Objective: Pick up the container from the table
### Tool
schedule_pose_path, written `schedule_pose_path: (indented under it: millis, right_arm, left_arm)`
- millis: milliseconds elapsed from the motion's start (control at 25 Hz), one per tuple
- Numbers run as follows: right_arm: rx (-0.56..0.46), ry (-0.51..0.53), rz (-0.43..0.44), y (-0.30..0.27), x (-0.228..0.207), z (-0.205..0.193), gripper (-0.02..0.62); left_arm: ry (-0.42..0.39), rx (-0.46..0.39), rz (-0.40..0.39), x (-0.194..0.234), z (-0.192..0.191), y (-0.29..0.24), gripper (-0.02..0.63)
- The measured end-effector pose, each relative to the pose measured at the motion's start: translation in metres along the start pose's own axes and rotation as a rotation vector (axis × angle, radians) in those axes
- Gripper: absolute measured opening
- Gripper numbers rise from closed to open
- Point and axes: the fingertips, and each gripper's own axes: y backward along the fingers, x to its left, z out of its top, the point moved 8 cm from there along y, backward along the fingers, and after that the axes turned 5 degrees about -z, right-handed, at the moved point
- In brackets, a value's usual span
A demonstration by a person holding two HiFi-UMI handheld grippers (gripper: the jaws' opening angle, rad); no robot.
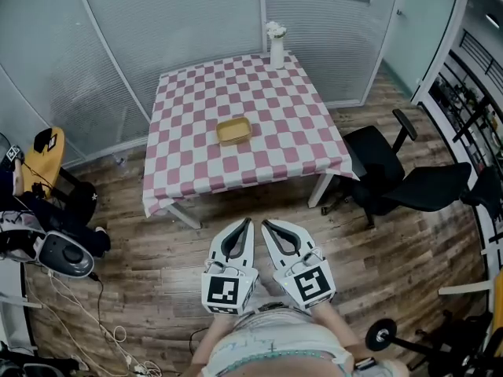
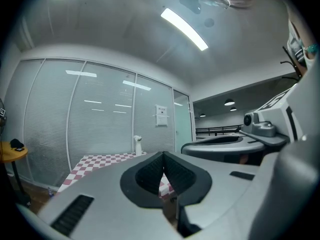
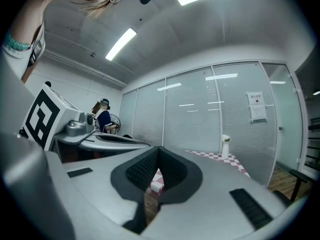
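Note:
A shallow tan container [image 1: 234, 130] sits near the middle of a table with a pink-and-white checked cloth [image 1: 287, 144]. Both grippers are held close to the person's body, well short of the table and over the wooden floor. My left gripper [image 1: 246, 221] has its jaws closed together with nothing in them, and so does my right gripper [image 1: 265, 224]. In the left gripper view the gripper [image 2: 163, 155] points toward the table [image 2: 95, 160]; the container is hidden there. In the right gripper view the gripper [image 3: 158, 149] also shows tips meeting, with the checked cloth [image 3: 222, 160] beyond.
A white vase with flowers [image 1: 276, 45] stands at the table's far edge. A black office chair [image 1: 401, 175] sits right of the table. Bags, a helmet and cables [image 1: 55, 242] lie on the floor at left. Frosted glass partitions [image 1: 173, 22] stand behind the table.

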Motion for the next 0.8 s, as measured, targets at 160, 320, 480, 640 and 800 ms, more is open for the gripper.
schedule_pose_path:
  millis: [160, 320, 480, 640, 800]
  right_arm:
    - [0.013, -0.003, -0.007, -0.021, 0.000, 0.000, -0.006]
    - [0.025, -0.005, -0.014, -0.038, 0.000, 0.000, -0.006]
    - [0.030, 0.003, -0.026, -0.053, 0.001, 0.000, -0.006]
    - [0.034, -0.001, -0.033, -0.066, 0.005, -0.001, -0.006]
    - [0.033, -0.005, -0.035, -0.080, 0.014, -0.003, -0.006]
  left_arm:
    - [0.015, 0.012, -0.011, 0.020, -0.002, -0.009, 0.015]
    - [0.018, 0.012, -0.009, 0.038, -0.002, -0.014, 0.015]
    - [0.020, 0.014, -0.013, 0.053, -0.003, -0.019, 0.015]
    - [0.019, 0.019, -0.017, 0.068, -0.005, -0.020, 0.015]
    - [0.019, 0.021, -0.029, 0.083, -0.007, -0.016, 0.015]
